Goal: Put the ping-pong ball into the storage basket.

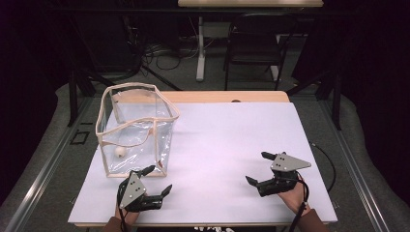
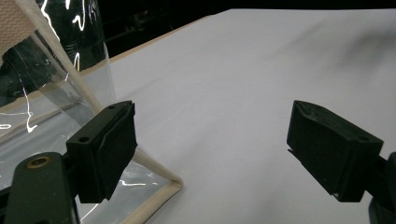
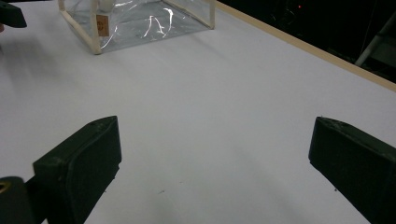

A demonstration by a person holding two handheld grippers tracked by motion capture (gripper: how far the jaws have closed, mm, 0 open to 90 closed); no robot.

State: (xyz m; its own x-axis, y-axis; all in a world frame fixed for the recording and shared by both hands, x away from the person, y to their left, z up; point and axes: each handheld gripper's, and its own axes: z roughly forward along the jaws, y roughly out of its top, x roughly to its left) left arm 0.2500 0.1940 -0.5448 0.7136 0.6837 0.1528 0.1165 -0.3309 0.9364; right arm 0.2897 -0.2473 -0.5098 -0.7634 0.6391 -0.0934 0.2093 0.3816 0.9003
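— Dark room, chair (image 1: 254, 41) and cables on the floor behind, and a white table (image 1: 227, 140) with a wooden far edge. What's on it?

— One clear bag (image 1: 138, 128) with cream trim, standing open on the left half. A small pale ball (image 1: 119, 152) lies inside on its floor, near the front wall.

— And the tongs?

— Left gripper (image 1: 155, 180) sits at the near left, just in front of the bag's near right corner. Its jaws are wide apart and hold nothing. In the left gripper view one jaw stands right beside the trimmed corner (image 2: 175, 186); whether it touches the plastic, I can't tell. Right gripper (image 1: 260, 168) rests at the near right, well apart from the bag, also spread wide and empty. In the right gripper view the bag (image 3: 140, 18) shows far off at the top left, bare table between.

— So which hand is placed for the bag?

— The left, I'd judge. The bag lies straight ahead of it and slightly to its left, and its long side runs from near to far along the table's left edge, so the near corner seam faces that gripper. The right hand would have to cross most of the table.

— What does the move turn on?

— Probably on the corner: the trim there is stiff enough to pinch, while the clear wall would likely buckle. The rim (image 1: 145, 88) is higher up and would need a lift first.
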